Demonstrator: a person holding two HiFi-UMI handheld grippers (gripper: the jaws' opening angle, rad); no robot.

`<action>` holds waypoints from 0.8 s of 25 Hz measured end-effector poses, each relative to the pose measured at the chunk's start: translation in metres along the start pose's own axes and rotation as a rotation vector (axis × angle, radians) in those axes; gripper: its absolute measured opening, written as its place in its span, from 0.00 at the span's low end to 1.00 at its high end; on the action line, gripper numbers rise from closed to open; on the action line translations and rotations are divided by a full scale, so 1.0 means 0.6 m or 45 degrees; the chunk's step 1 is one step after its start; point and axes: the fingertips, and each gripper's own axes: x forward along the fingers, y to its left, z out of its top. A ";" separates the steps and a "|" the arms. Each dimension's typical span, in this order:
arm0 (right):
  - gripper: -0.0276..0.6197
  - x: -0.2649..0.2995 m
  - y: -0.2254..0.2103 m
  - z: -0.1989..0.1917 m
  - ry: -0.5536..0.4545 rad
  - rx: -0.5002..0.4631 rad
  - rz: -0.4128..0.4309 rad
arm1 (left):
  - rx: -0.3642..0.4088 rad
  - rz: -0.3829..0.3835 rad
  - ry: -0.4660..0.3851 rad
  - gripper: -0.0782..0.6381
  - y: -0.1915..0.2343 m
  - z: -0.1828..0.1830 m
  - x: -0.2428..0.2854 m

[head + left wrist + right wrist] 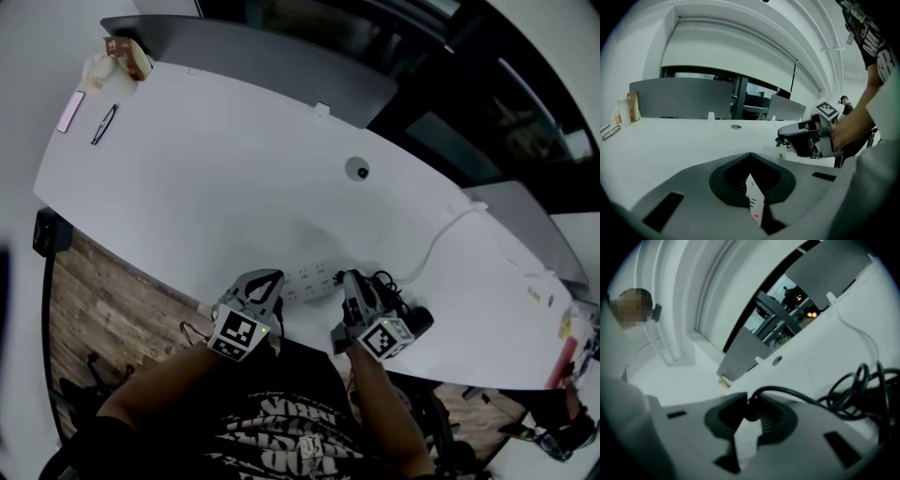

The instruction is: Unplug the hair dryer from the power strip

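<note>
- Head view: the power strip (309,279) lies at the near edge of the counter (206,178); the dark hair dryer (419,320) rests just right of it, its cord (384,279) bunched between them
- The left claw (267,284) sits at the strip's left end, its jaws pressed almost together with nothing pinched; only a sliver of white casing shows beneath them; we judge it is there to pin the strip down against the coming pull
- The right claw (751,420) pinches the black plug (750,412) where the cord leaves it; gripping the plug body rather than the cord spares the wire
- The plug looks still seated; we expect a straight pull away from the strip
</note>
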 end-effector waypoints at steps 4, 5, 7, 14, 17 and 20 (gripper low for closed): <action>0.17 0.012 0.015 -0.030 0.038 -0.144 -0.010 | 0.008 -0.026 0.031 0.15 -0.011 -0.027 0.020; 0.17 0.017 0.013 -0.034 0.044 -0.164 -0.026 | 0.013 -0.027 0.039 0.15 -0.012 -0.035 0.025; 0.17 0.027 0.009 -0.037 0.046 -0.188 -0.049 | 0.015 -0.024 0.063 0.15 -0.013 -0.053 0.034; 0.17 0.054 0.005 -0.053 0.103 -0.264 -0.120 | 0.038 -0.019 0.121 0.15 -0.013 -0.086 0.042; 0.17 0.059 0.001 -0.054 0.082 -0.302 -0.161 | 0.112 -0.013 0.128 0.15 -0.017 -0.093 0.044; 0.18 0.065 -0.003 -0.051 0.045 -0.327 -0.195 | 0.164 -0.016 0.137 0.15 -0.022 -0.099 0.044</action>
